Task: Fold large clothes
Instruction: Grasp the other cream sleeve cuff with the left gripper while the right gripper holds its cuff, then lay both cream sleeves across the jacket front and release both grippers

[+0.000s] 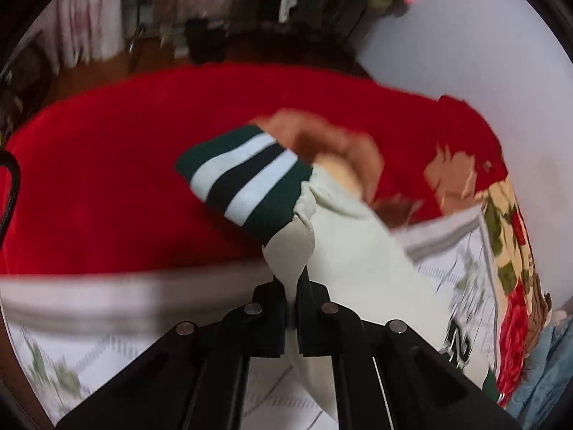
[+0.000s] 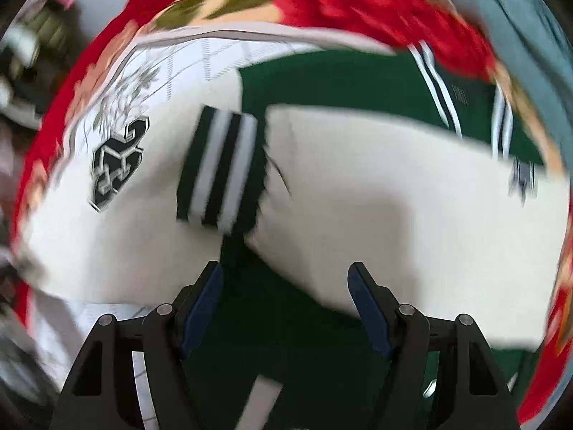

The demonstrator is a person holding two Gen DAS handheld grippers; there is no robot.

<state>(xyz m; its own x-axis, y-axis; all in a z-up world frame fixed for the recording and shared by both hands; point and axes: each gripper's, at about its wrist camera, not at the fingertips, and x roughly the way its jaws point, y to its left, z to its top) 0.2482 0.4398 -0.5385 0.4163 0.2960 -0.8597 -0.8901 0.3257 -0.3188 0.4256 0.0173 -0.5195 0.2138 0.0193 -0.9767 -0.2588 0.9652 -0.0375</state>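
Jacket (image 2: 376, 186), cream and dark green in the varsity cut, is spread on the bed over a white quilt (image 2: 172, 61) with a faint leaf print, and that quilt lies on a red blanket (image 1: 125, 165) with big flowers along its edge. Both cream sleeves are in play: in the right wrist view the two sleeves meet over the green body, one ending in a green-and-white striped cuff (image 2: 222, 168), the other sleeve carrying a dark interlocked-letter patch (image 2: 116, 165). Over on the left wrist view, the left hand-held gripper (image 1: 292, 286) has its jaws pinched together on a fold of cream sleeve fabric, the cloth rising from between the tips up to the striped cuff (image 1: 247, 175), which hangs out over the red blanket. A blurred bare hand (image 1: 322, 143) shows just behind that cuff. The right hand-held gripper (image 2: 284, 279) points down at the jacket with its jaws standing wide apart, blue pads (image 2: 202, 304) facing each other, nothing pinched between them, green fabric below. At the far edge a grey-blue cloth (image 2: 530, 18) lies beside the blanket. Everything is smeared with motion blur.
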